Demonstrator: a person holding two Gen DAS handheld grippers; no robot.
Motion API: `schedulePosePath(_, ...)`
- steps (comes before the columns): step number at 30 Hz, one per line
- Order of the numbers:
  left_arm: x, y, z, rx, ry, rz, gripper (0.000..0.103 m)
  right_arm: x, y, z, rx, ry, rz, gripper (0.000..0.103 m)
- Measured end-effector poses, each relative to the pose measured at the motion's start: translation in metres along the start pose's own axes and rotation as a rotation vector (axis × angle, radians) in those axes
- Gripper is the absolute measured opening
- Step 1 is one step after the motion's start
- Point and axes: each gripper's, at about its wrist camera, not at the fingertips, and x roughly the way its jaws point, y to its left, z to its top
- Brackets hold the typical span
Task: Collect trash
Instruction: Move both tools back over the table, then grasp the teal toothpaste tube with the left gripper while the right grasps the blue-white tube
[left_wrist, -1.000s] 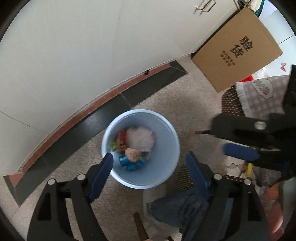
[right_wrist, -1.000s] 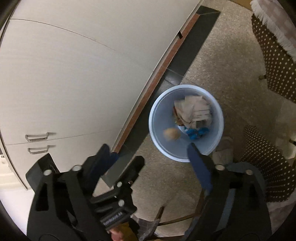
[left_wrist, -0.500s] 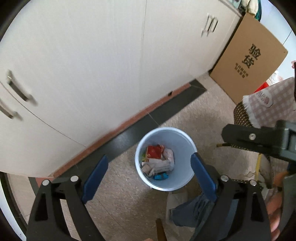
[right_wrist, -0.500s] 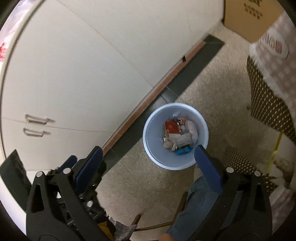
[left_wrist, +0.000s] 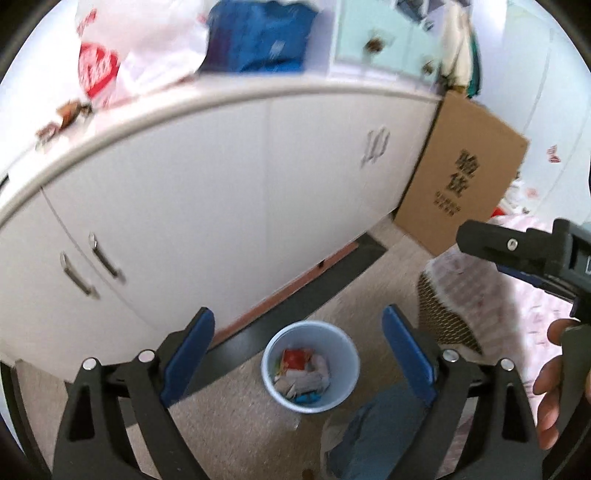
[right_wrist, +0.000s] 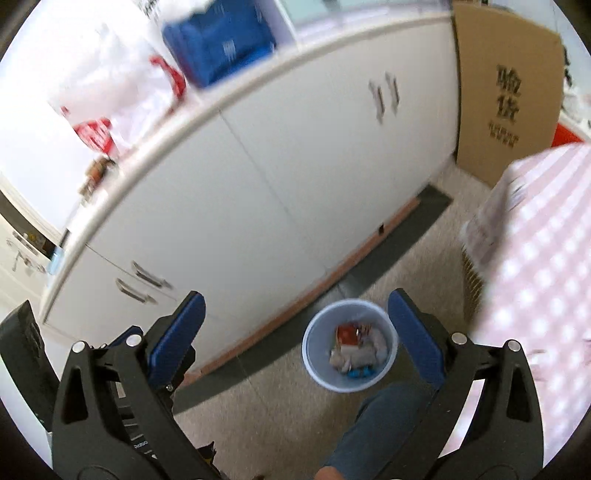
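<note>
A light blue trash bin (left_wrist: 310, 365) stands on the speckled floor beside a white cabinet; it also shows in the right wrist view (right_wrist: 350, 345). It holds crumpled paper, a red packet and something blue. My left gripper (left_wrist: 298, 360) is open and empty, high above the bin. My right gripper (right_wrist: 295, 339) is open and empty, also high above it. The right gripper shows in the left wrist view (left_wrist: 524, 254) at the right edge, held by a hand.
White cabinet (left_wrist: 229, 206) with a countertop holding a white-and-red plastic bag (left_wrist: 110, 66) and a blue bag (left_wrist: 258, 33). A cardboard box (left_wrist: 461, 177) leans at the cabinet's end. A table with a pink checked cloth (right_wrist: 535, 266) is at right. The person's jeans-clad leg (right_wrist: 376, 424) is below.
Both grippers have risen well away from the bin, which now looks much smaller. The cabinet's countertop and its bags have come into view. Both grippers stay open.
</note>
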Motion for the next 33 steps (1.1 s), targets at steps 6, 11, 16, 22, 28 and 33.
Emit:
schedulePosePath(6,-0.049,-0.046,0.014,0.058,-0.111,-0.053,0.090,-0.073,-0.021,-0.001,-0.003,-0.124,-0.014,0.097)
schedulePosePath(11,-0.080,-0.085,0.017,0.096,-0.179,-0.128,0.090,-0.132,-0.048,-0.009,0.020,-0.228,-0.059,0.097)
schedulePosePath(16,-0.105,-0.132,0.017,0.151,-0.245,-0.228,0.090,-0.185,-0.085,-0.025,0.056,-0.313,-0.137,0.097)
schedulePosePath(22,-0.108,-0.195,0.009,0.252,-0.240,-0.347,0.090,-0.237,-0.135,-0.050,0.121,-0.387,-0.252,0.097)
schedulePosePath(28,-0.101,-0.258,-0.004,0.356,-0.221,-0.453,0.090,-0.275,-0.199,-0.076,0.224,-0.411,-0.390,0.097)
schedulePosePath(33,-0.080,-0.322,-0.017,0.485,-0.156,-0.566,0.090,-0.299,-0.257,-0.104,0.347,-0.414,-0.491,0.097)
